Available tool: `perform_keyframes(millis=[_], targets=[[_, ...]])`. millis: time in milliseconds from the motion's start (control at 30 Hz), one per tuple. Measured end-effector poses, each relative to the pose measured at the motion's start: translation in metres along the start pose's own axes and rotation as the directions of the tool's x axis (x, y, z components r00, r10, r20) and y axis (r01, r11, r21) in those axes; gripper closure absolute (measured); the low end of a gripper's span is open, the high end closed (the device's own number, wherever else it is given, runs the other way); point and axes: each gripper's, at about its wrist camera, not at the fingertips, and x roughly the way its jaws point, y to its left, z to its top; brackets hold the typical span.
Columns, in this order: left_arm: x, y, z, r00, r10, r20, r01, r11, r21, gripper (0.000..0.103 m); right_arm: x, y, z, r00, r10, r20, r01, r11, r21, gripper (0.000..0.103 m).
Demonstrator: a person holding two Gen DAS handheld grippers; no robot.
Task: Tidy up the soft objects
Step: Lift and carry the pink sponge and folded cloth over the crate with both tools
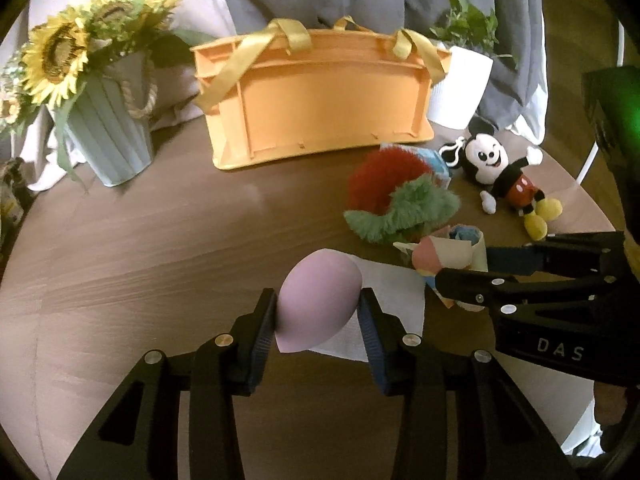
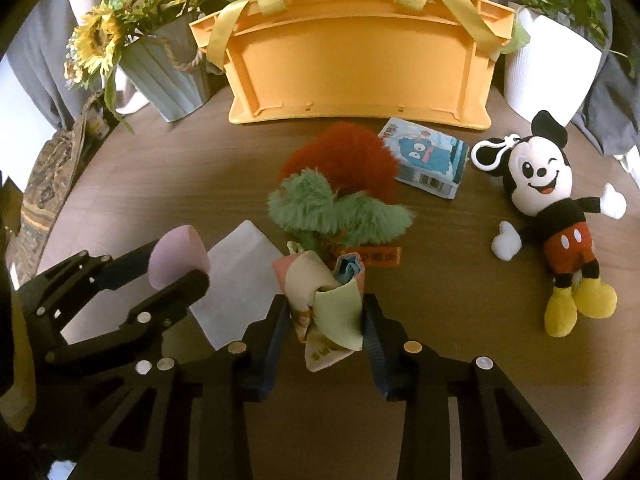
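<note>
My left gripper [image 1: 319, 312] is shut on a pink egg-shaped sponge [image 1: 318, 304] held just above the table; it also shows in the right wrist view [image 2: 176, 258]. My right gripper [image 2: 326, 312] is shut on a folded pastel cloth bundle [image 2: 328, 300], also seen in the left wrist view [image 1: 448, 254]. An orange basket [image 2: 356, 60] with yellow handles stands at the back. A red and green furry toy [image 2: 340, 188], a Mickey Mouse plush [image 2: 552, 216] and a small blue printed packet [image 2: 430, 160] lie on the table.
A white napkin [image 2: 240, 280] lies flat between the grippers. A pale green pot of sunflowers [image 2: 168, 72] stands back left, a white plant pot [image 2: 552, 68] back right. The round wooden table [image 2: 160, 184] has its edge close on both sides.
</note>
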Motion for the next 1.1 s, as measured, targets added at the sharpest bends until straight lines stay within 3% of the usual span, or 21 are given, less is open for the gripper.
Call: perform_keyframes(millis=[700,1100], targets=[[-0.060,0.002,0.030,0.987,0.035,0.154,-0.025,0.997,-0.069,0.062,-0.064,0.009,0.009,0.988,0.000,0.153,-0.003,1.000,0.024,0.067],[-0.098,0.004,0.062,0.960,0.064,0.273,-0.045,0.996,-0.073,0.062,-0.110,0.012,0.026,0.952,-0.033,0.305,0.022,0.999,0.040,0.067]])
